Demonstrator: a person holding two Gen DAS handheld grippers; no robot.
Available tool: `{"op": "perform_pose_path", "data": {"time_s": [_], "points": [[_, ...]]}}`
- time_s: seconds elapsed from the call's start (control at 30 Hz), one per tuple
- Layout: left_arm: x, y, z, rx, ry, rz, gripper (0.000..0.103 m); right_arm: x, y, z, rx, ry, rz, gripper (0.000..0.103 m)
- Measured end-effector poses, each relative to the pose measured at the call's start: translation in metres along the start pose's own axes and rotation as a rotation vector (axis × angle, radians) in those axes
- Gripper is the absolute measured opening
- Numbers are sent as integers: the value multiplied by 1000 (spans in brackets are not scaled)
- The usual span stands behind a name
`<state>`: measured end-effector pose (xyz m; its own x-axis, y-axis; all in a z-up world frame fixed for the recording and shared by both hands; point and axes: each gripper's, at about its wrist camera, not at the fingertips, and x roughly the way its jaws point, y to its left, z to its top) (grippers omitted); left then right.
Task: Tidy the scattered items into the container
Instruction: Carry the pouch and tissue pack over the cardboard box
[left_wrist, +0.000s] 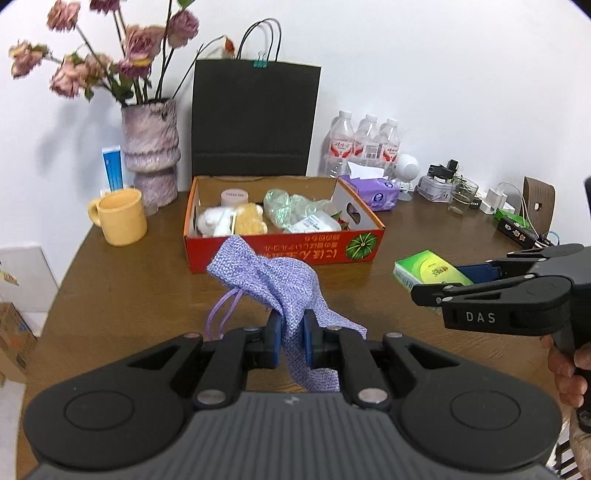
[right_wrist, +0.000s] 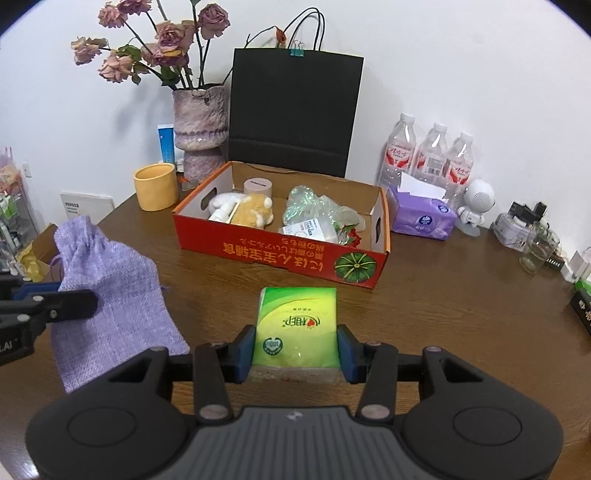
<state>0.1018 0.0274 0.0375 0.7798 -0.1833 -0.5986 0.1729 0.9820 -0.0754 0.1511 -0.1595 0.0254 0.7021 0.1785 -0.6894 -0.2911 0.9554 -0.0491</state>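
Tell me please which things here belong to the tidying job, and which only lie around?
Job: purple pouch in left hand-held gripper; green tissue pack in right hand-held gripper; orange box.
Lying about: vase, yellow mug, black bag, water bottles.

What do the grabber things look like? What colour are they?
Both are mostly black plastic. The left gripper has two round black bulges on a ridged grey body, silver pins at its joints and blue pads inside its fingers. The right gripper matches it, with blue pads too. From the side, it shows white letters "DAS" and a black handle. No cables show.
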Motion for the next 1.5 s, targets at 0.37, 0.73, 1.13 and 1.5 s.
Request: {"op": "perform_pose_path", "data": {"time_s": [0.37,0.73,1.13,1.5], "points": [[-6,-10,12,35,-10,19,12,-9,0,13,-13,-7,-4,44],[-4,-21,25,65,-36,15,12,-1,-8,24,-9,-9,-4,44],[23,-12,50,11,-38,13,12,27,-22,47,16,8,-8,44],[60,-2,88,-52,-64,-2,12,66,-50,75,95,-7,-4,44]]}}
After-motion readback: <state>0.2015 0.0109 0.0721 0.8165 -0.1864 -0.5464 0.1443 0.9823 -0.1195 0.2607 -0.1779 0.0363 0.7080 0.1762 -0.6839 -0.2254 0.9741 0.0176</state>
